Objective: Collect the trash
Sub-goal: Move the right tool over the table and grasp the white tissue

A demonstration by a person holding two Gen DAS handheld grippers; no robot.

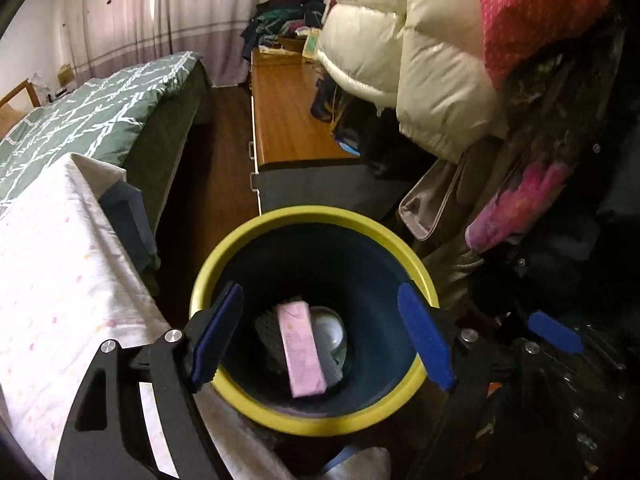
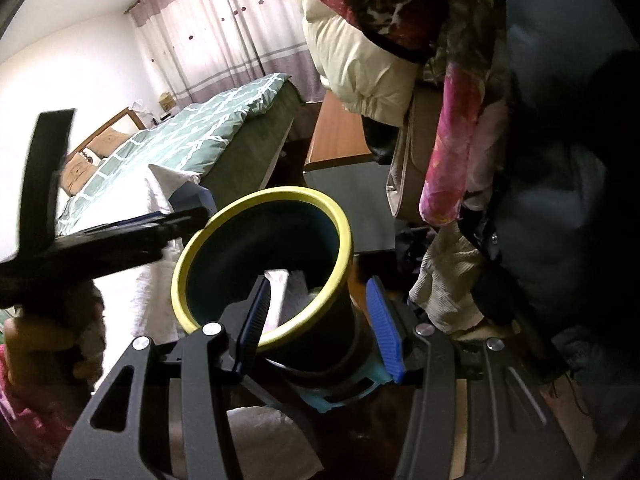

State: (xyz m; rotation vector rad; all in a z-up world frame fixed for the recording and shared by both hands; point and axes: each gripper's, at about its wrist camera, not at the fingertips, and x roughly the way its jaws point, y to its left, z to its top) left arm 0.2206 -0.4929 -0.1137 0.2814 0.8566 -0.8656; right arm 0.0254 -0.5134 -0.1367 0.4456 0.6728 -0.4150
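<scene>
A dark blue trash bin with a yellow rim (image 1: 240, 246) stands on the floor below my left gripper (image 1: 322, 336). A pink box (image 1: 302, 350) lies inside it on other trash, beside a pale round item (image 1: 332, 328). My left gripper is open and empty, its fingers spread over the bin's mouth. In the right wrist view the bin (image 2: 188, 264) is tilted toward me. My right gripper (image 2: 318, 320) is open, its jaws standing on either side of the bin's near rim. The pink box (image 2: 290, 294) shows inside. The left gripper's body (image 2: 100, 236) crosses at left.
A bed with a green quilt (image 1: 92, 116) and a white spotted sheet (image 1: 60, 272) lies left. A long wooden cabinet (image 1: 288, 112) runs ahead, piled with clothes. Hanging coats (image 1: 432, 60) and a bag crowd the right. A crumpled white tissue (image 2: 272, 440) lies under my right gripper.
</scene>
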